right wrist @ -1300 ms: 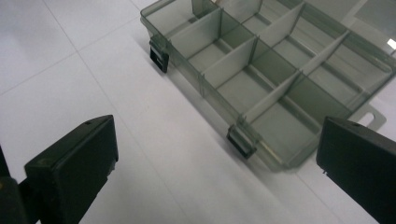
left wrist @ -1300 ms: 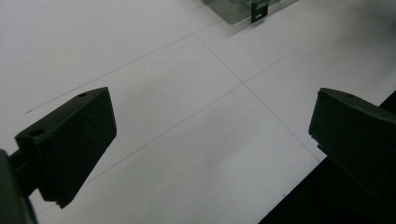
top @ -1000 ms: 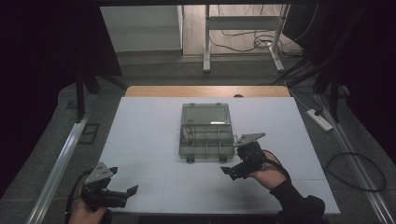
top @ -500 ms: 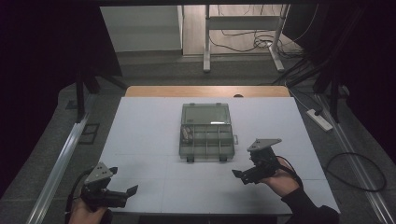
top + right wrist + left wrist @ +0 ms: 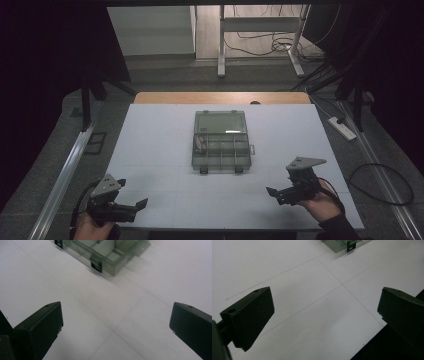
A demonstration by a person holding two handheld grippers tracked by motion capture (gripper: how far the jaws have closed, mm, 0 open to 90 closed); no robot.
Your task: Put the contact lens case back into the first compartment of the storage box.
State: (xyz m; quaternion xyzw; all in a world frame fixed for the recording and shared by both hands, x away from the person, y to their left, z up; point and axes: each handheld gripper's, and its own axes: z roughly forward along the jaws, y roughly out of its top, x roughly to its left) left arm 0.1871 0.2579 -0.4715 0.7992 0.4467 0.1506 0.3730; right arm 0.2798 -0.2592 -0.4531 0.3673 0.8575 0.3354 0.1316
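The clear plastic compartment box [image 5: 221,141] is lying shut at the middle of the white counter [image 5: 150,150]. Both the left gripper [image 5: 134,208] and right gripper [image 5: 274,193] are being held wide open, empty, well apart from it. If one black latch [image 5: 96,266] is being pried one-handed, the light box is likely being slid.

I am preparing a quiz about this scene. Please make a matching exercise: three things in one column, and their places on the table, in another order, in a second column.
Things:
1. compartment box
2. left tool
3. right tool

Places:
a. near corner on the person's right side
b. middle of the white table
c. near corner on the person's left side

Pairs: 1-b, 2-c, 3-a
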